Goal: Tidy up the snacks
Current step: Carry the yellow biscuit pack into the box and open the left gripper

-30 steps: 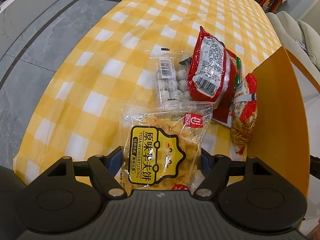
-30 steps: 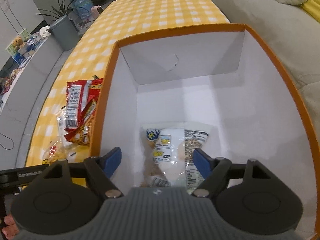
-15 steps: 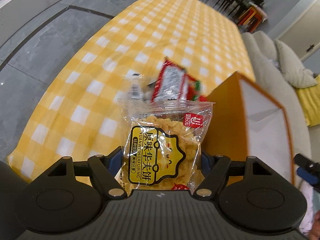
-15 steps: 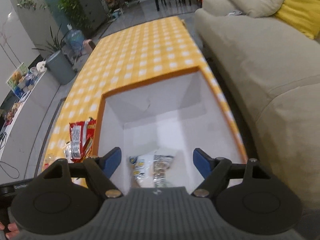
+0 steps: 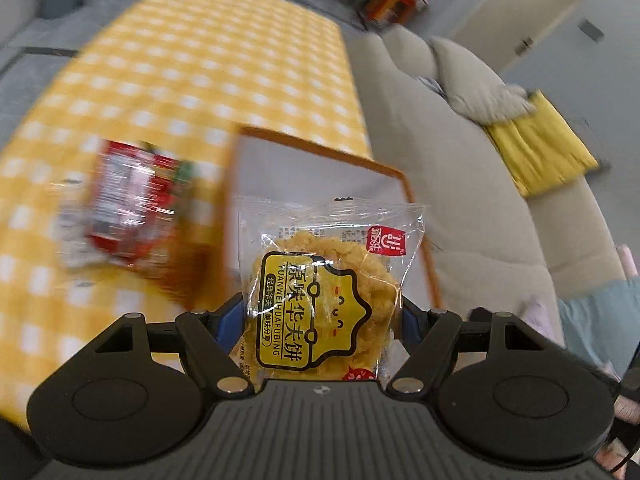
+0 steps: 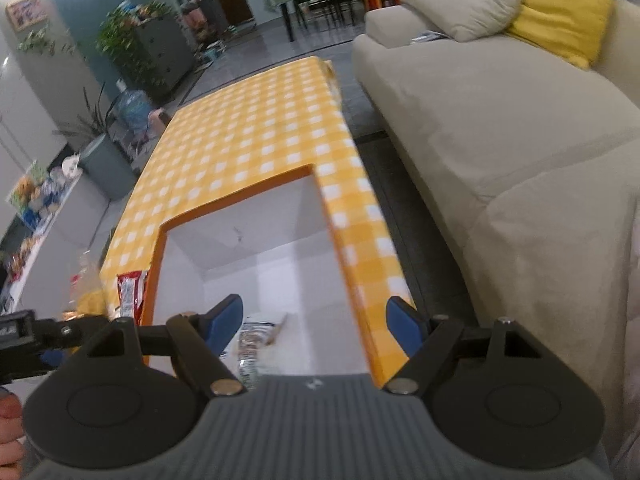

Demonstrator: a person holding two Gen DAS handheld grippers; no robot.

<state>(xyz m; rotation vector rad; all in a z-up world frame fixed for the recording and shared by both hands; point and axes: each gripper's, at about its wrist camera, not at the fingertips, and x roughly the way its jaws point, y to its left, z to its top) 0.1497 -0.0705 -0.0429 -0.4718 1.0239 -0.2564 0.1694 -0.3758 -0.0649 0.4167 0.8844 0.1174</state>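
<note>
My left gripper [image 5: 320, 316] is shut on a clear packet of yellow waffle biscuits [image 5: 324, 280] and holds it in the air over the near edge of the orange box [image 5: 316, 148]. Red snack bags [image 5: 132, 208] lie blurred on the yellow checked tablecloth [image 5: 200, 52] left of the box. My right gripper [image 6: 316, 320] is open and empty, raised above the box [image 6: 236, 200]. A clear snack packet [image 6: 256, 336] lies on the white floor of the box. A red bag [image 6: 130, 292] shows beside the box's left wall.
A beige sofa [image 6: 500, 120] with grey and yellow cushions [image 6: 560, 4] runs along the right of the table. The far half of the tablecloth [image 6: 248, 128] is bare. Plants and a cabinet [image 6: 148, 44] stand at the far left.
My left gripper has lifted the biscuit packet and swung right, over the box. My right gripper has risen and pulled back out of the box, staying open.
</note>
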